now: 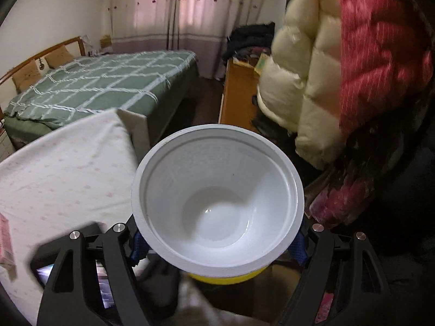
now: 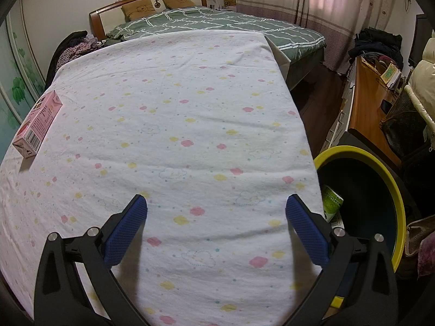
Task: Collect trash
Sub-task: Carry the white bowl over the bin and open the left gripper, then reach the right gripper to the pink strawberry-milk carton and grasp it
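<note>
Left gripper (image 1: pixel 217 244): jaws grasping a white paper bowl (image 1: pixel 217 201), above the yellow-rimmed bin (image 1: pixel 225 278)
Right gripper (image 2: pixel 216 228): jaws released, over the table (image 2: pixel 190 108)
Pink carton (image 2: pixel 36 125): far left on table; green carton (image 2: pixel 332 205) inside bin

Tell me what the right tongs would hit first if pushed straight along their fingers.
Most likely the cloud-print sheet on the table: the open right tongs point down at bare cloth, nothing between them. Exact depth is unclear.

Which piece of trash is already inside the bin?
The green-labelled carton, lying inside the yellow-rimmed bin. The pink carton lies on the sheet, and the left gripper grips the white bowl.
</note>
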Demonstrator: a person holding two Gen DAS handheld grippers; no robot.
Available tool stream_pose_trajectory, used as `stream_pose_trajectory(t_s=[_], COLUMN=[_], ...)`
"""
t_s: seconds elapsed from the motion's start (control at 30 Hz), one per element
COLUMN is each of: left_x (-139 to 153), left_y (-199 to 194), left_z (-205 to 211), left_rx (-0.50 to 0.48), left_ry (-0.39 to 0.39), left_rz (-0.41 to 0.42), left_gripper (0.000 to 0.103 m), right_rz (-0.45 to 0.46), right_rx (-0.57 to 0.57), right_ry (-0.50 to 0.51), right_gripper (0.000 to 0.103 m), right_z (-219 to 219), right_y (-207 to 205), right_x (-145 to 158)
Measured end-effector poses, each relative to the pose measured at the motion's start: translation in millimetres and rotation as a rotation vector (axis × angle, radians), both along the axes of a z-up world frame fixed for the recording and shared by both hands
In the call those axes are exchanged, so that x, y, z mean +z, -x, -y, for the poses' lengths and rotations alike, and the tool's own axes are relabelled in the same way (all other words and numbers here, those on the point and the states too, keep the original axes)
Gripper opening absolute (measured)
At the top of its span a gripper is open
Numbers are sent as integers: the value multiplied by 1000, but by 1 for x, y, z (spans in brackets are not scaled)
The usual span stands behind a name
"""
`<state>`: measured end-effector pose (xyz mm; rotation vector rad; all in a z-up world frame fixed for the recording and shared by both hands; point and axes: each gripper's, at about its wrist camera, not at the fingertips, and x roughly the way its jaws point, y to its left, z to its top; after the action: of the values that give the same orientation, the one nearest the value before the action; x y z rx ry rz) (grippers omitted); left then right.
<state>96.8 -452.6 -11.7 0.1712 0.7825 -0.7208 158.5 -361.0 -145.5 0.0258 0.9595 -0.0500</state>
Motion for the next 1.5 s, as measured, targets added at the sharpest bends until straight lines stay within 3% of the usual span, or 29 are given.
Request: stream_pose_trajectory(t_s=[0.17,0.27,0.57,0.67,0.83,0.97,1.1,1.2,1.3,1.5], left_x=[-38,-54,-105,-103,-82,-52,-10,24,49,64], left_y=[1,7,-16,-13,-8,8,24,32,28,19], left_z=[45,67,89,83,79,62,20,-31,-97,-214], left_rx=[13,6,41,39,18,-26,-51,-14,66,244], left_ry=[-50,-106,-238,-241,-226,-166,-68,6,53,57], left_rz=[-81,-43,-81,-83,-31,-16,13,77,108,178], left_gripper=[78,78,79,89,91,92,92,97,98,98], right_rz=[2,2,1,1,1,1,1,1,1,1], right_rx=[0,0,0,0,0,0,0,0,-1,-1], right_ry=[1,1,1,1,0,0,0,0,0,0], right_gripper=[98,98,98,98,98,98,98,98,98,98], right_z=[0,0,0,-1,0,-1,-1,-1,-1,-1], right_y=[0,0,0,0,0,0,0,-1,0,0], right_x=[0,0,0,0,0,0,0,0,1,1])
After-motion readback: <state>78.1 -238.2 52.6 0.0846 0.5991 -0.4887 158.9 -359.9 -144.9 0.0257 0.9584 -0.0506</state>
